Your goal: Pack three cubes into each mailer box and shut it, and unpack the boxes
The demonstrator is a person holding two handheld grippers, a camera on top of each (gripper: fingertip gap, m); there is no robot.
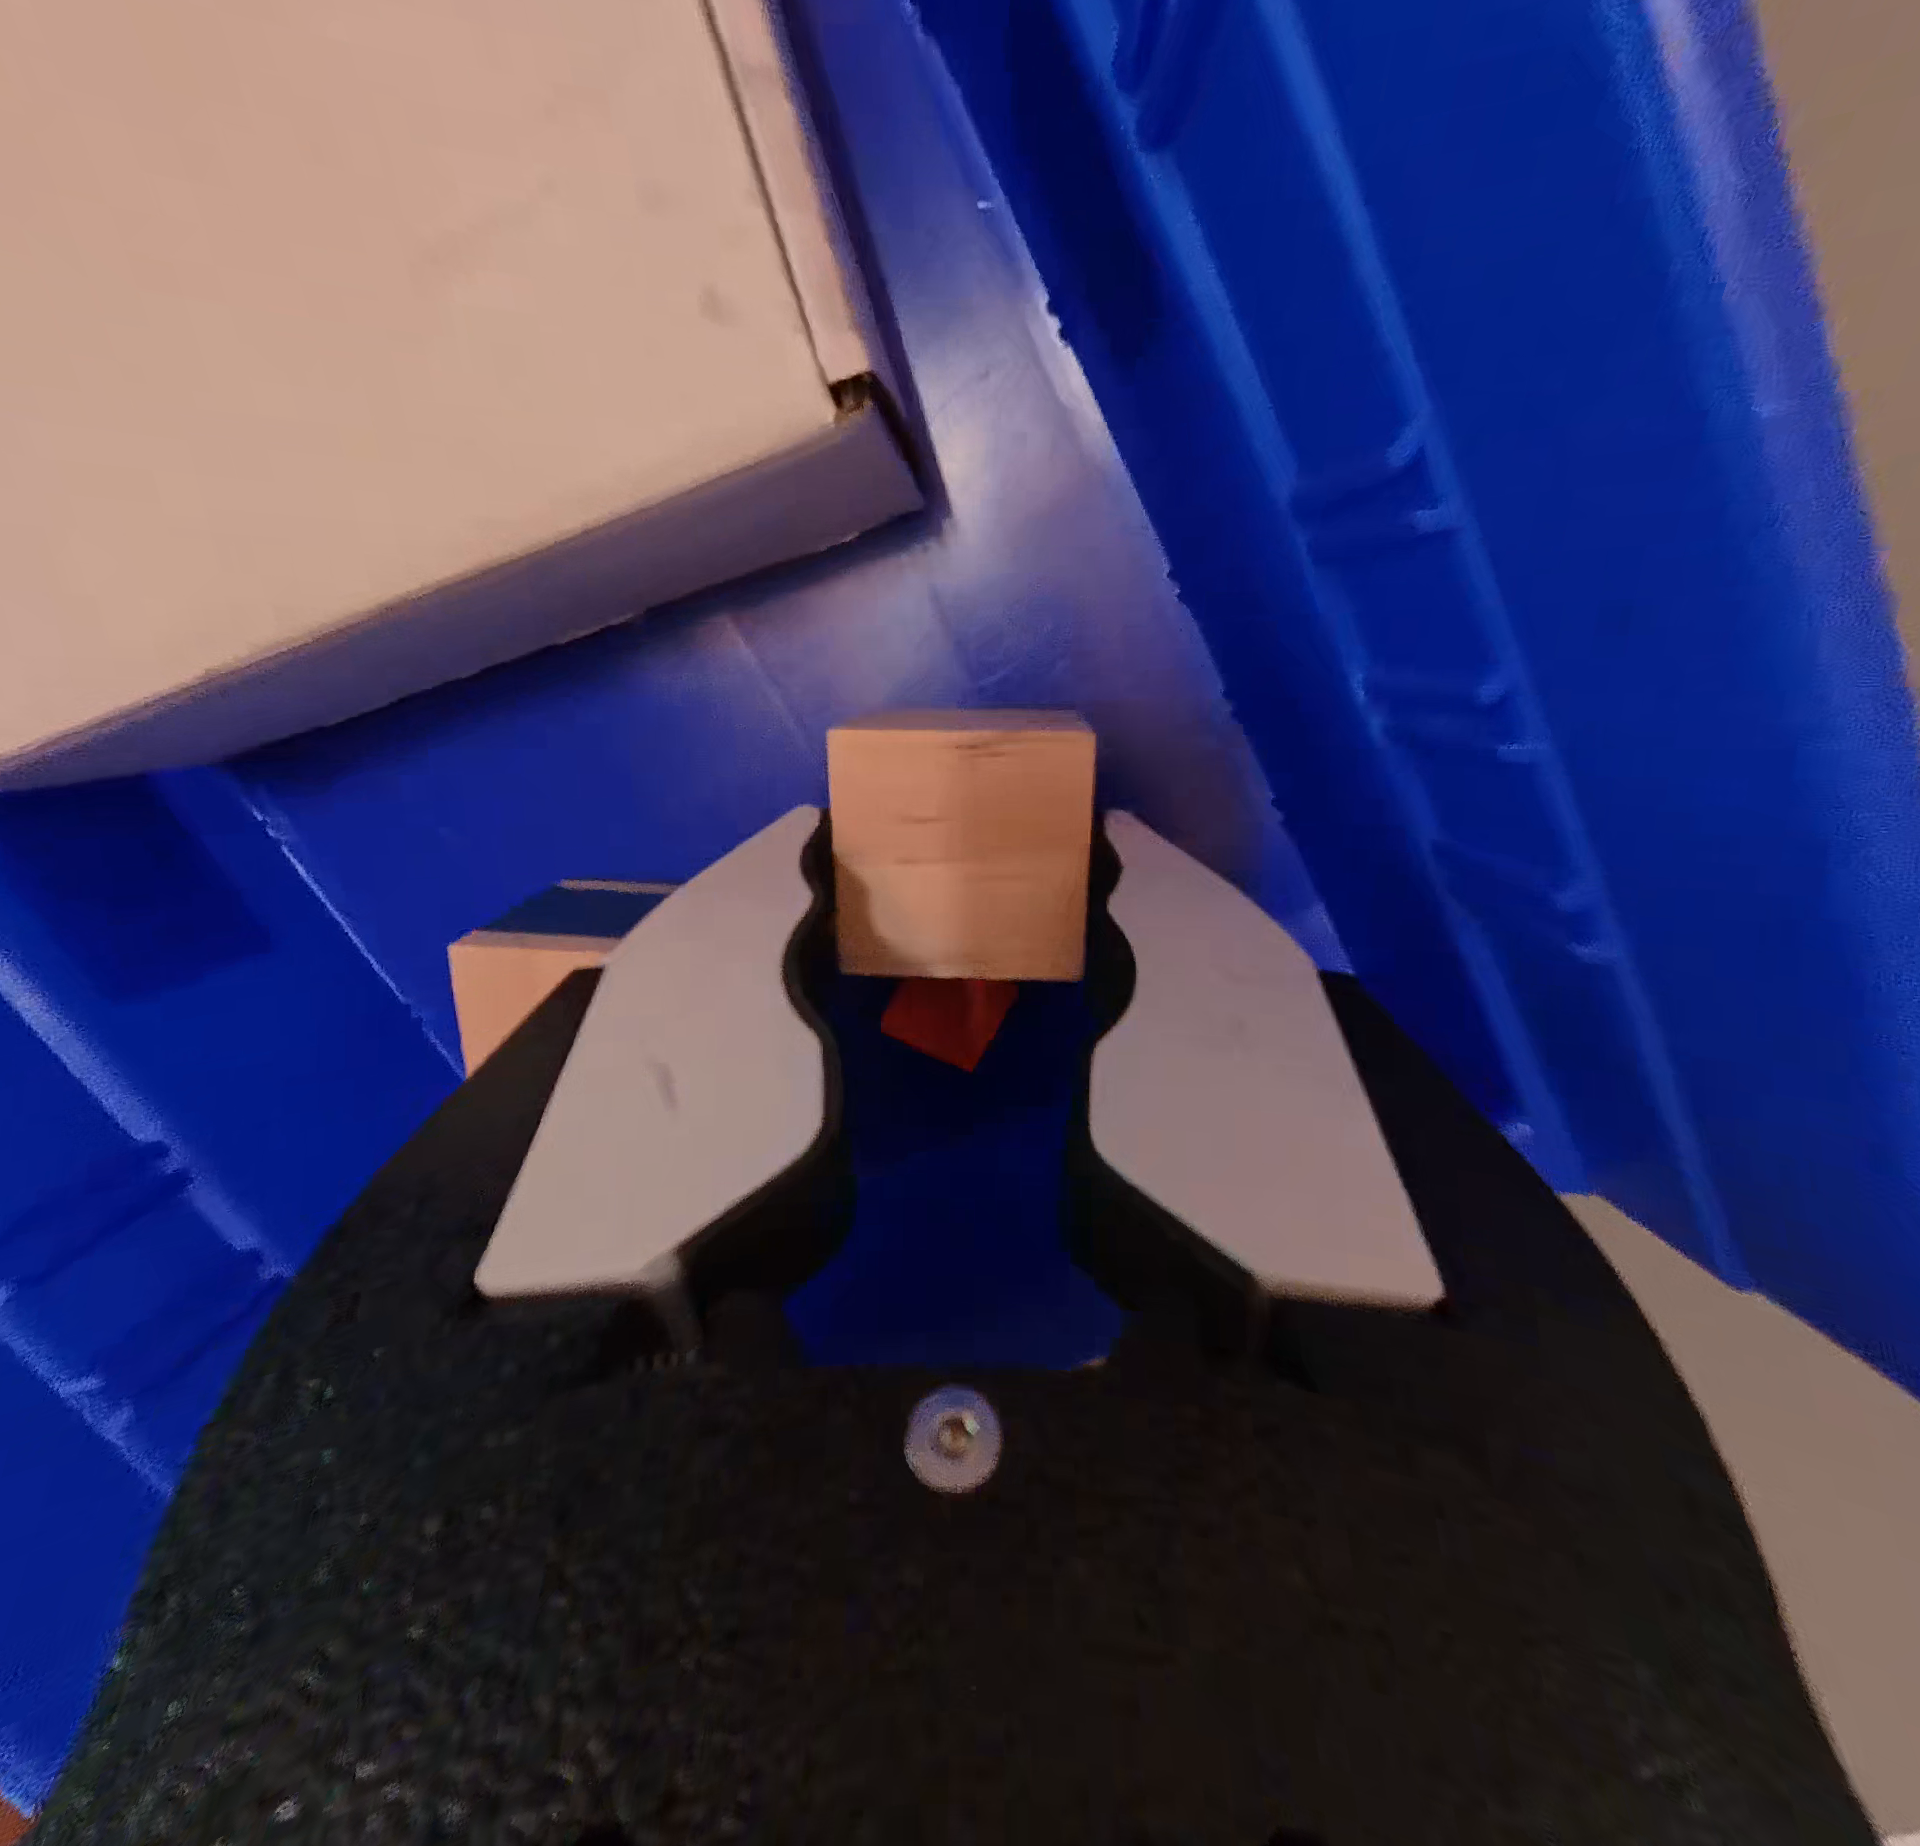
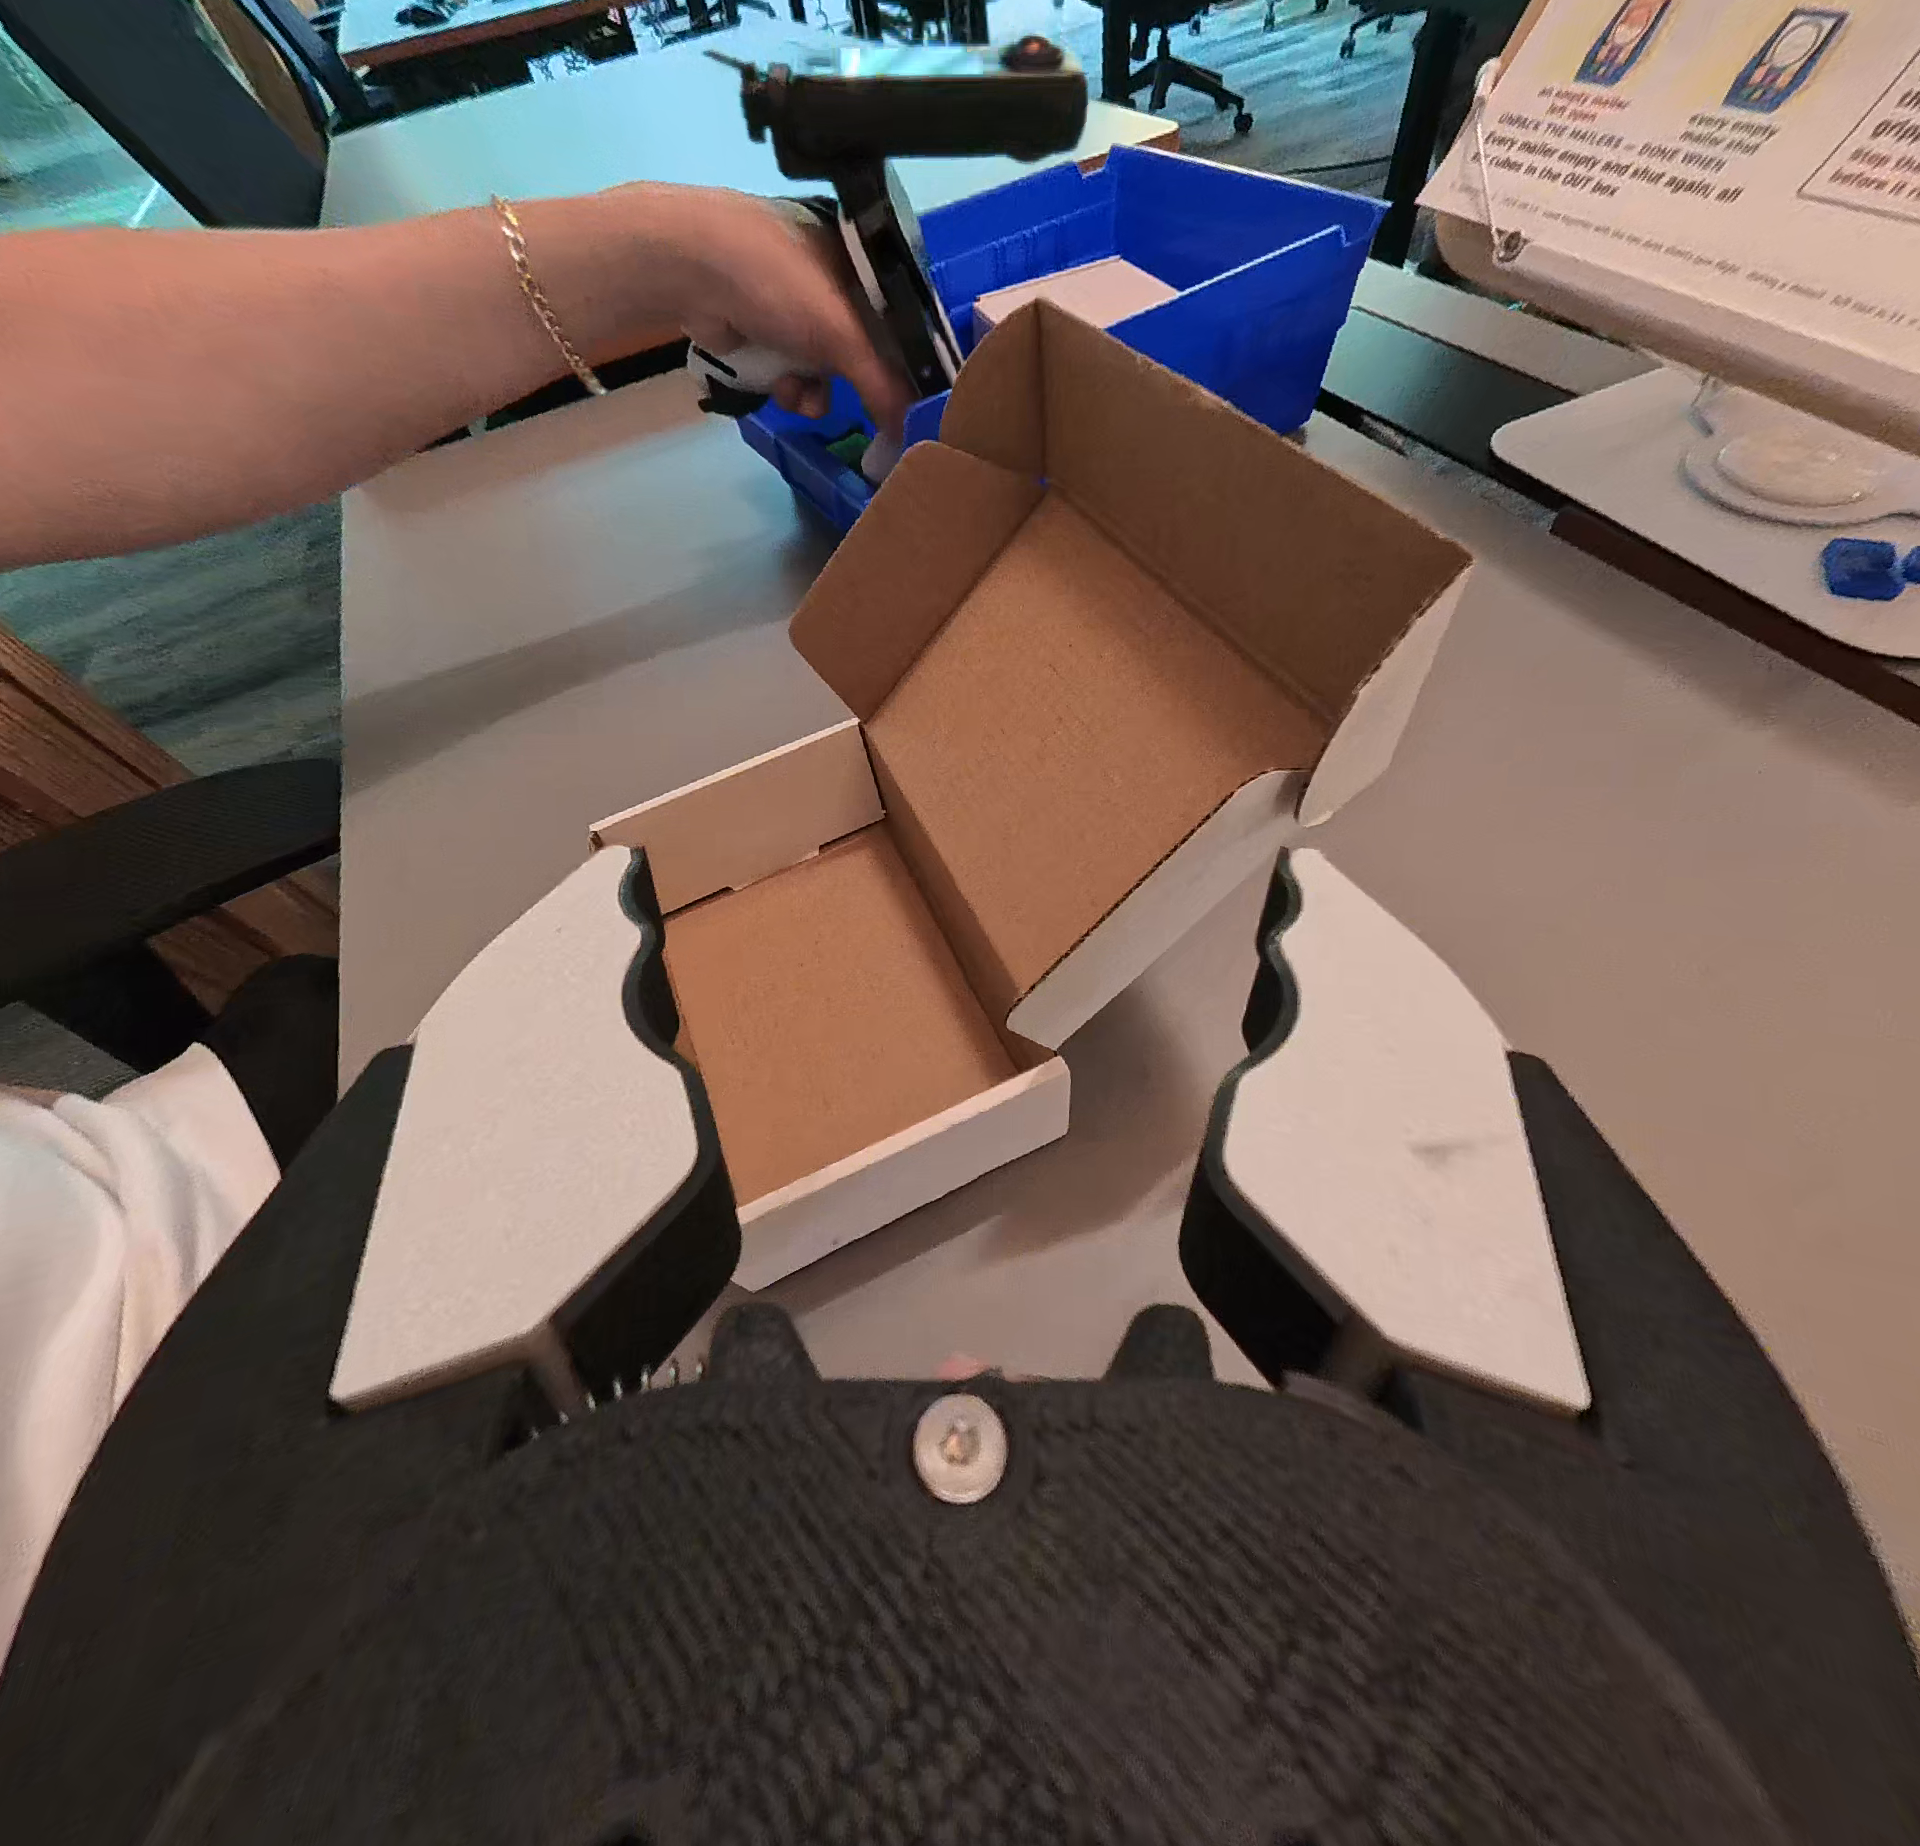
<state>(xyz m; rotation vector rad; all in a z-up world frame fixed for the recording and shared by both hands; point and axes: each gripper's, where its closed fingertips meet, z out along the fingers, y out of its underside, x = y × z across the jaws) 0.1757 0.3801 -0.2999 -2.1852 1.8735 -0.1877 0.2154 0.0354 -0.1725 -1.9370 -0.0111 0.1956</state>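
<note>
1. Upper left of the left wrist view: a closed white cardboard mailer box [image 1: 395, 269] lies in the blue plastic bin [image 1: 1351, 446].
2. Centre: the left gripper [image 1: 961, 892] is clenched on a plain wooden cube [image 1: 961, 856]; only its fingertips hold it, so it could slip.
3. Right wrist view: the right gripper [image 2: 961, 965], released, hovers over the open, empty cardboard mailer box [image 2: 883, 1027] on the grey desk [image 2: 1558, 965]; its upright lid could catch the incoming cube.

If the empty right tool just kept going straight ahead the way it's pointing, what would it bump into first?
Most likely the open mailer box. The right tool is open and the box's empty tray already lies between its fingers, so the cardboard floor or the raised lid behind would probably be met first, though depth is hard to judge.
</note>
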